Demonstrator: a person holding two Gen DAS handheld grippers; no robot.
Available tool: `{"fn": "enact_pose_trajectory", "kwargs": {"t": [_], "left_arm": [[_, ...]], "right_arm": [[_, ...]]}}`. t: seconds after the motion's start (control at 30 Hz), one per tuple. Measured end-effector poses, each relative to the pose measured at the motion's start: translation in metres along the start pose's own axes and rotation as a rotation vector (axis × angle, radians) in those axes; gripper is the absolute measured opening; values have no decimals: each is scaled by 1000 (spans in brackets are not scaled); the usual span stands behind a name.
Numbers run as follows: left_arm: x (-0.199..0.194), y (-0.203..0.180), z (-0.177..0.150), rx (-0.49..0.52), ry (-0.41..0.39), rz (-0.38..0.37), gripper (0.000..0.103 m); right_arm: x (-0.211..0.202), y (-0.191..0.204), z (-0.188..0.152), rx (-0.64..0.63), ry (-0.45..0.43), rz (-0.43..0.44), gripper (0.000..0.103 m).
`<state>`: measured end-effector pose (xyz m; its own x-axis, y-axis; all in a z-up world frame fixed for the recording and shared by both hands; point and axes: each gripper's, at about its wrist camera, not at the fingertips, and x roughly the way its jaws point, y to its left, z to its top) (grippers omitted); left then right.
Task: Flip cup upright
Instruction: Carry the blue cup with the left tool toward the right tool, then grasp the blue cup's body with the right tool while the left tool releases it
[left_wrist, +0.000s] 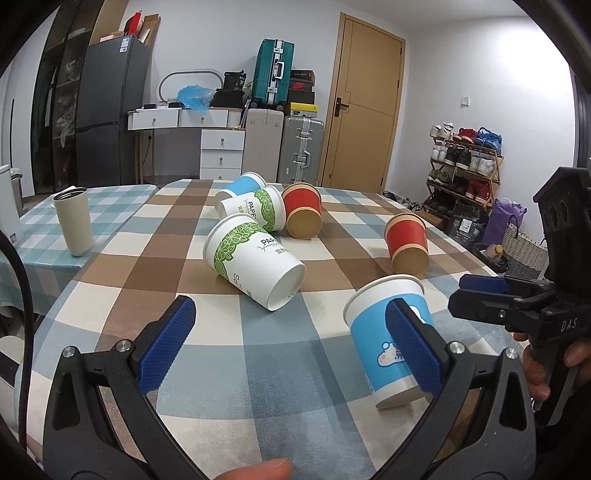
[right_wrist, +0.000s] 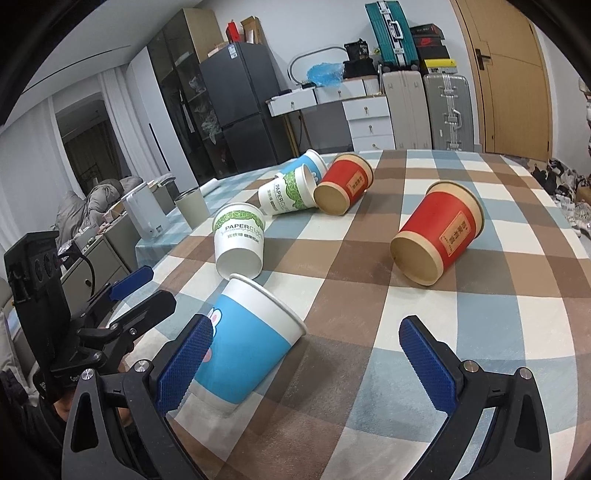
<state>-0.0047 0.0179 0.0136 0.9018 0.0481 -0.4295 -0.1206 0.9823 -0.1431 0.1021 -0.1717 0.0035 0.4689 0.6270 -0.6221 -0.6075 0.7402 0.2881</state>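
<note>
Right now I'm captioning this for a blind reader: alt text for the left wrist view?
The open left gripper hovers over a checked tablecloth near a tipped blue paper cup. Five more paper cups lie toppled beyond, and a steel tumbler stands upright at left.

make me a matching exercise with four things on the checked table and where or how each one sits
Things:
1. blue cartoon paper cup
2. beige metal tumbler
3. lone red paper cup
4. left tool

States:
A. upright, on the teal cloth
B. open, holding nothing
C. on its side, apart from the cluster
D. tipped, nearest both tools

Pairs: 1-D, 2-A, 3-C, 4-B
</note>
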Motion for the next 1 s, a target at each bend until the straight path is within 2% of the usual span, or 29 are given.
{"fn": "enact_pose_trajectory", "kwargs": {"t": [0.23,0.6,0.77,0.83,0.93,1.0], "left_arm": [[2,3,-2,4,-1,5,103],[4,10,-3,-3,1,10,103],[5,11,-3,0,2,10,103],[5,11,-3,0,2,11,103],[5,10,-3,1,2,10,103],[5,10,-3,1,2,10,103]], "right_arm": [[19,2,8,73,99,42,103],[52,-1,18,249,252,163,101],[67,-6,20,303,310,188,93],[72,-7,20,320,325,207,85],[71,-9,18,339,322,246,77],[69,-10,17,334,314,256,75]]}}
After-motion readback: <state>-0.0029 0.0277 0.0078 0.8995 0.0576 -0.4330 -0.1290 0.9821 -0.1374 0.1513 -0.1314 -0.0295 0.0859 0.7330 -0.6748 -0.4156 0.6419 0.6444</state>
